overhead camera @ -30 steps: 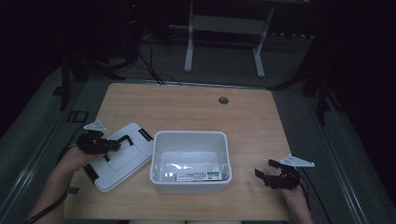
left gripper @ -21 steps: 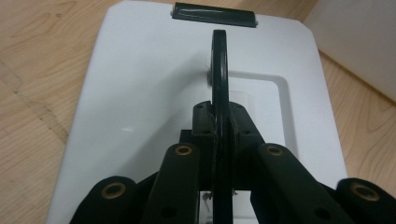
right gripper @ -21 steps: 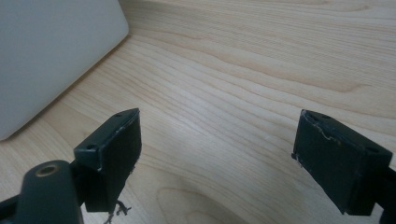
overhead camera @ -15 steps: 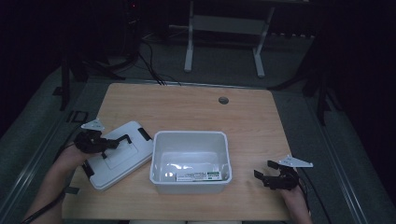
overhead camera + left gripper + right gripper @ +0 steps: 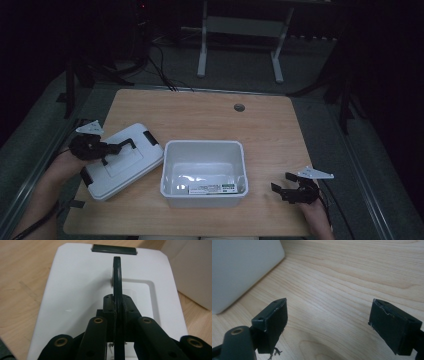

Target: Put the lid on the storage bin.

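Left gripper [image 5: 117, 307] pinches, seemingly, the lid [image 5: 75, 290] handle [image 5: 117, 272]; right gripper [image 5: 328, 322] gapes beside the bin [image 5: 204, 172].

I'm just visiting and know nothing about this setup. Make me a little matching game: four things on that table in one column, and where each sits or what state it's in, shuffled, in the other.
Things:
1. white lid
2. white bin
3. left gripper
4. right gripper

States or places:
A. open, jaws spread over bare wood
B. shut on the lid's black handle
C. lying on the table to the left of the bin
D. at the table's middle near the front edge, uncovered, a labelled item inside

Pairs: 1-C, 2-D, 3-B, 4-A
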Available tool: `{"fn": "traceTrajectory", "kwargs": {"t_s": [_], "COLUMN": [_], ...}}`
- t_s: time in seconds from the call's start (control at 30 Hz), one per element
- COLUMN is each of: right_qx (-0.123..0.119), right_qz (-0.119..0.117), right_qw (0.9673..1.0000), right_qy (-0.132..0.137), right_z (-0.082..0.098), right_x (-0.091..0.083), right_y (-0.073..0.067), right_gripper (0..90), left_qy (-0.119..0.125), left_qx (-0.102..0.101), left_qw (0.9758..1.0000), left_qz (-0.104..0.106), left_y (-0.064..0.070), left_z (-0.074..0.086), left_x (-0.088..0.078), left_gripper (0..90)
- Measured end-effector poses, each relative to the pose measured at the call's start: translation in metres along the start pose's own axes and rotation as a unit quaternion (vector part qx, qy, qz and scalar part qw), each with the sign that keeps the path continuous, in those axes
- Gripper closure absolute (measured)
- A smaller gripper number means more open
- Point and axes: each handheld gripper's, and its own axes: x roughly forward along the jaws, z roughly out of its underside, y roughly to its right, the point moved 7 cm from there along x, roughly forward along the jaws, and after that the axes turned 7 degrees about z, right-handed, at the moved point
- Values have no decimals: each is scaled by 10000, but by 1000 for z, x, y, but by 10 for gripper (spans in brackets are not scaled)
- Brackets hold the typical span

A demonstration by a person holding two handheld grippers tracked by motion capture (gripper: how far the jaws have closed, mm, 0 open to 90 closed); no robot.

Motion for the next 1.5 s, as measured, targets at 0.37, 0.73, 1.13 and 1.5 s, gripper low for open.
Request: {"fn": "traceTrajectory", "kwargs": {"t_s": [0.37, 0.73, 1.13, 1.5], "right_qx": [5, 52, 102, 117], "right_qz": [-37, -59, -113, -146], "right_qw": [10000, 10000, 9999, 9998], "right_qy": [-50, -40, -53, -96], "right_z": [1, 1, 2, 3], "right_x": [1, 1, 1, 2], "right_y": [-1, -1, 0, -1], "right_gripper": [149, 150, 150, 149], "left_qy": [155, 155, 290, 140], "left_qx": [117, 478, 907, 1440], "left_qw": [9998, 9987, 9940, 9831], "left_qz": [-10, 81, 539, 1118], "left_y": [4, 22, 57, 102], "left_z": [-30, -67, -98, -132], "left_x": [-27, -37, -5, 29], "left_gripper": [838, 838, 839, 838]}}
